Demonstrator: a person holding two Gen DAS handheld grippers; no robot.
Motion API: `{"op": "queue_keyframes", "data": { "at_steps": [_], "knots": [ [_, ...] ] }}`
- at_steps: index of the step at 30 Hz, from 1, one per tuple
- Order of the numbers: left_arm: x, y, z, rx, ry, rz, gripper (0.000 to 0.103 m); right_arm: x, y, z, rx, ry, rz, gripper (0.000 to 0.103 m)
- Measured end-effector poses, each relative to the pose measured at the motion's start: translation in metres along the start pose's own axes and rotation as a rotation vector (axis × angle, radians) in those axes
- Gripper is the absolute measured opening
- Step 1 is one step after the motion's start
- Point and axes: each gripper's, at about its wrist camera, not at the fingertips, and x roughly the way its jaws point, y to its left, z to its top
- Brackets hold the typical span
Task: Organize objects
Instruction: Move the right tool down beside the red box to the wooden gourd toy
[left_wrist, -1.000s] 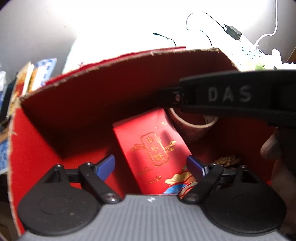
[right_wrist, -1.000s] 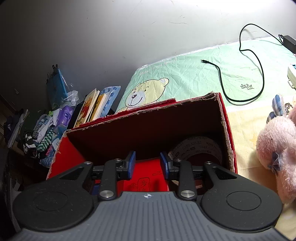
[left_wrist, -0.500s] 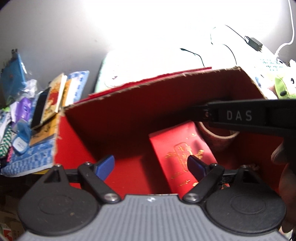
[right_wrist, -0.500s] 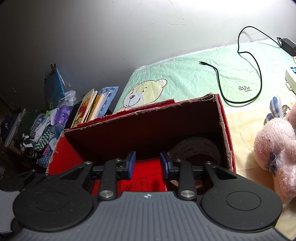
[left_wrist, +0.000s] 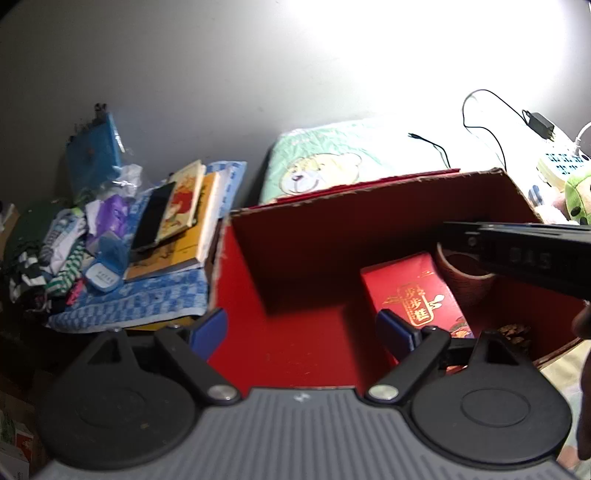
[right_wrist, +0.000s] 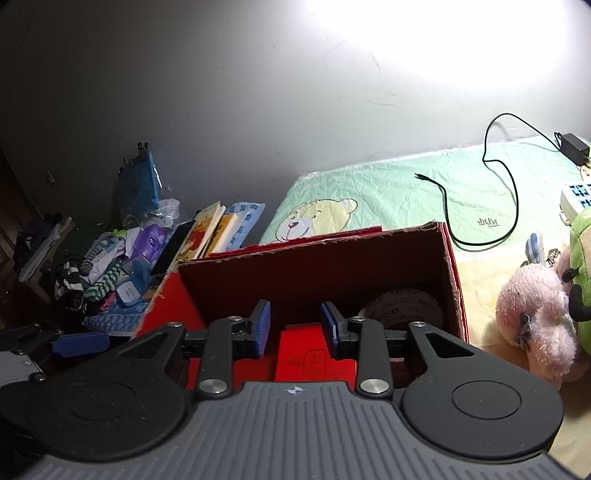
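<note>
the left gripper hangs over the near edge of an open red box, its blue-tipped fingers spread wide with nothing between them. the right gripper sits over the same box from the near side, its jaws parted by a smaller gap and holding nothing; its black body crosses the right of the left camera's view above the box. inside the box a red envelope with gold print lies on the floor, right of the middle, and just beyond it, toward the far right corner, stands a roll of brown tape. a small brown pine cone lies in the near right corner. the box rests on a pale green sheet with a bear picture. a black cable loops across the sheet beyond the box, running to a black plug at the far right. a pink soft toy lies right of the box, touching a green soft toy at the picture's edge. left of the box, a stack of books rests on a blue checked cloth, with a dark phone lying on top and a heap of striped clothes further left.
</note>
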Motion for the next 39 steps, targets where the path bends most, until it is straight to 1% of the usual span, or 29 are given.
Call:
{"op": "queue_keyframes", "data": {
  "at_steps": [4, 8, 13, 17, 24, 28, 33, 36, 39],
  "knots": [
    [-0.015, 0.015, -0.011, -0.022, -0.015, 0.038, 0.09, -0.02, 0.009, -0.008, -0.005, -0.043, 0.046, 0.033],
    [-0.023, 0.034, -0.025, -0.056, -0.006, 0.052, 0.09, -0.035, 0.013, -0.019, -0.002, -0.056, 0.103, 0.033],
    [-0.029, 0.055, -0.043, -0.092, 0.012, 0.037, 0.09, -0.042, 0.018, -0.036, 0.011, -0.028, 0.153, 0.033],
    [-0.028, 0.06, -0.054, -0.1, 0.03, 0.024, 0.09, -0.045, 0.022, -0.051, 0.031, -0.006, 0.185, 0.033],
    [-0.03, 0.052, -0.068, -0.074, 0.041, -0.057, 0.089, -0.053, 0.027, -0.071, 0.028, 0.005, 0.228, 0.033],
    [-0.028, 0.052, -0.077, -0.069, 0.056, -0.112, 0.089, -0.055, 0.027, -0.083, 0.029, 0.021, 0.224, 0.033],
    [-0.017, 0.047, -0.084, -0.063, 0.106, -0.126, 0.086, -0.05, 0.023, -0.096, 0.067, 0.078, 0.208, 0.033],
    [-0.015, 0.042, -0.087, -0.052, 0.119, -0.165, 0.086, -0.047, 0.023, -0.104, 0.076, 0.119, 0.204, 0.033],
    [-0.015, 0.034, -0.092, -0.03, 0.124, -0.202, 0.086, -0.04, 0.016, -0.11, 0.131, 0.169, 0.207, 0.033]
  ]
}}
